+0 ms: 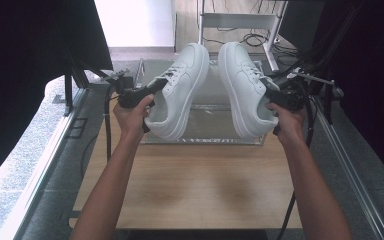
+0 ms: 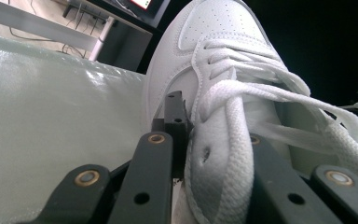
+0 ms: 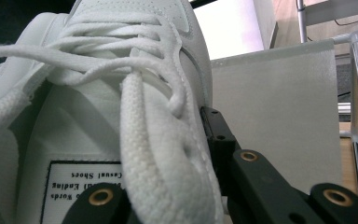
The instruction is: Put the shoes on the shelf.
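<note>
My left jaws are clamped on the laced side wall of the left shoe [image 2: 223, 93], one black jaw outside the eyelet strip and one inside the opening. My right jaws pinch the right shoe [image 3: 135, 116] the same way, by its laced edge beside the tongue. In the high view my left gripper [image 1: 147, 92] and right gripper [image 1: 275, 95] hold both shoes in the air, toes pointing away from me, soles turned inward and facing each other with a narrow gap between them. Both are plain white sneakers with white laces; the right one has a printed label on its tongue. Below and behind them sits a clear tray [image 1: 205, 137] at the far end of the tabletop [image 1: 205, 185], whose near wooden part is open. Black curtains flank both sides.
</note>
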Action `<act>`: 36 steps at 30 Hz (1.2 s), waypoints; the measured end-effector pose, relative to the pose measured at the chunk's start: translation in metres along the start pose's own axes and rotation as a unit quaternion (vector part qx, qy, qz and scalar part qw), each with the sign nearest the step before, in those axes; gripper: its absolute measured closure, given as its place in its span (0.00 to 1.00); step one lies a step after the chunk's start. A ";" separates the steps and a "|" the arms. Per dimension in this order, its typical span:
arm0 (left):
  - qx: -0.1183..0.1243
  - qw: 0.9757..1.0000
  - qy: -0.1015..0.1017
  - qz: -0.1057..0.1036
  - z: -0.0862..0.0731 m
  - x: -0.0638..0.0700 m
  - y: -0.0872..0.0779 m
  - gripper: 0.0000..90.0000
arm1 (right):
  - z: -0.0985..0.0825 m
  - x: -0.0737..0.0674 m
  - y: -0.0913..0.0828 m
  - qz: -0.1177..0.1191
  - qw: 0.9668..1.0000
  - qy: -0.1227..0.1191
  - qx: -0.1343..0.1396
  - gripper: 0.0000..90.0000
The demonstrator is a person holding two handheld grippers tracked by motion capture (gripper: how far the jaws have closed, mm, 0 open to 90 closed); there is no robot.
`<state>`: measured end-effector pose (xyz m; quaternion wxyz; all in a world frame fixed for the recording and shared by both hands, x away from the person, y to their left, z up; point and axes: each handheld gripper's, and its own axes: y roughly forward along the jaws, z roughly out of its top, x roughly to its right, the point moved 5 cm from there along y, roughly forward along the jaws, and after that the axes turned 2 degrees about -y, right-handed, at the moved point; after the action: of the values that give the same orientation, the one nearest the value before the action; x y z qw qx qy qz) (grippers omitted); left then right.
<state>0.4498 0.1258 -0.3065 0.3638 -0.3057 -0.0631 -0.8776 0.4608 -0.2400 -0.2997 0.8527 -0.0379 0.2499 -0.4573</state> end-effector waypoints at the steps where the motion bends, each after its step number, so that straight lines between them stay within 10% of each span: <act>1: 0.000 1.000 0.001 0.001 0.001 0.000 0.001 0.91 | 0.000 0.000 0.001 0.000 1.000 0.002 -0.001 0.96; 36: 0.013 0.999 -0.036 0.035 0.022 -0.016 0.045 0.91 | 0.025 0.012 0.040 -0.027 0.999 0.042 0.012 0.96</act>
<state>0.4998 0.1099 -0.3026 0.3954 -0.3343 -0.0773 -0.8520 0.5084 -0.2306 -0.2943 0.8291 -0.0149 0.2791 -0.4843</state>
